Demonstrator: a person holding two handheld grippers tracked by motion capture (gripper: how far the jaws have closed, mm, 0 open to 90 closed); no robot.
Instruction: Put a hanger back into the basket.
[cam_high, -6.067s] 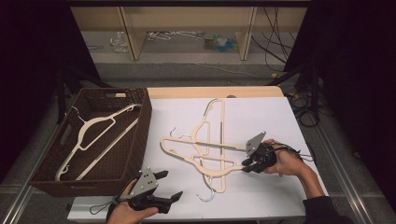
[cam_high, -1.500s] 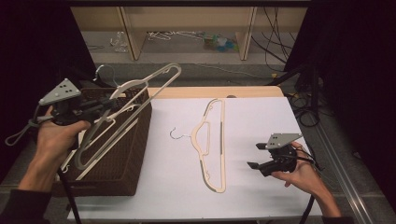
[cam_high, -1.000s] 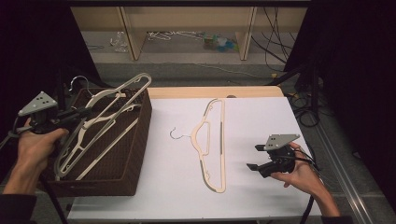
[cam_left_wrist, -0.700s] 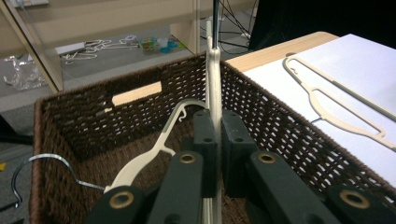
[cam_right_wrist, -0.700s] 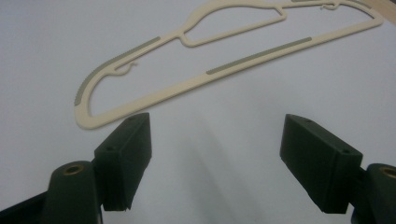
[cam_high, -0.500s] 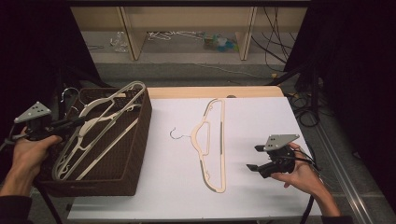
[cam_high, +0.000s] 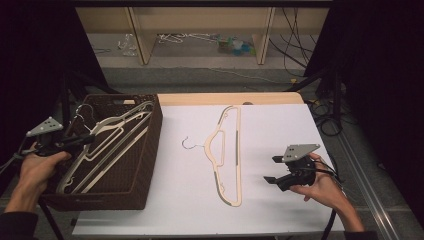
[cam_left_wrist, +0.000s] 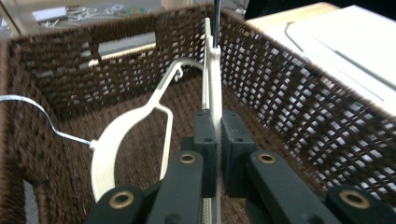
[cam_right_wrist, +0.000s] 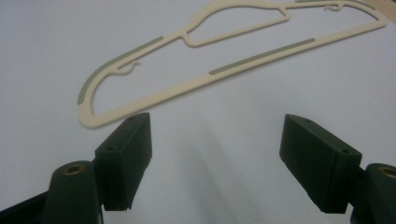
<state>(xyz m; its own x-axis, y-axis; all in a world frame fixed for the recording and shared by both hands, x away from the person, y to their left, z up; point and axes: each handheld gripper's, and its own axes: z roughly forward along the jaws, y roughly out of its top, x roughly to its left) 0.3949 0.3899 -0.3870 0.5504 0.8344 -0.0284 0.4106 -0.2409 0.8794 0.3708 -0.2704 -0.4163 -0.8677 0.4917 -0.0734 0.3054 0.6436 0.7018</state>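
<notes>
A dark brown woven basket (cam_high: 145, 150) sits at the nine o'clock side of the table, its rim touching the white sheet (cam_high: 265, 200). Inside it lie cream hangers: one flat on the bottom (cam_high: 85, 172), and a second, the held hanger (cam_high: 117, 125), slanting from the basket's twelve o'clock corner down toward the person's left hand (cam_high: 37, 167). The left gripper (cam_left_wrist: 214, 140) has its black jaws pressed together on that hanger's thin edge (the left gripper view looks straight along the strip toward the far wicker wall). A wire hook (cam_left_wrist: 28, 109) curves at nine o'clock in that view.

On the sheet, at the table's centre, a third cream hanger (cam_high: 235, 150) lies flat, hook pointing to nine o'clock. The right gripper (cam_high: 280, 170) hovers at four o'clock from it, jaws spread wide with nothing between them, just short of the hanger's end.

No brand, label or writing can be read anywhere.
</notes>
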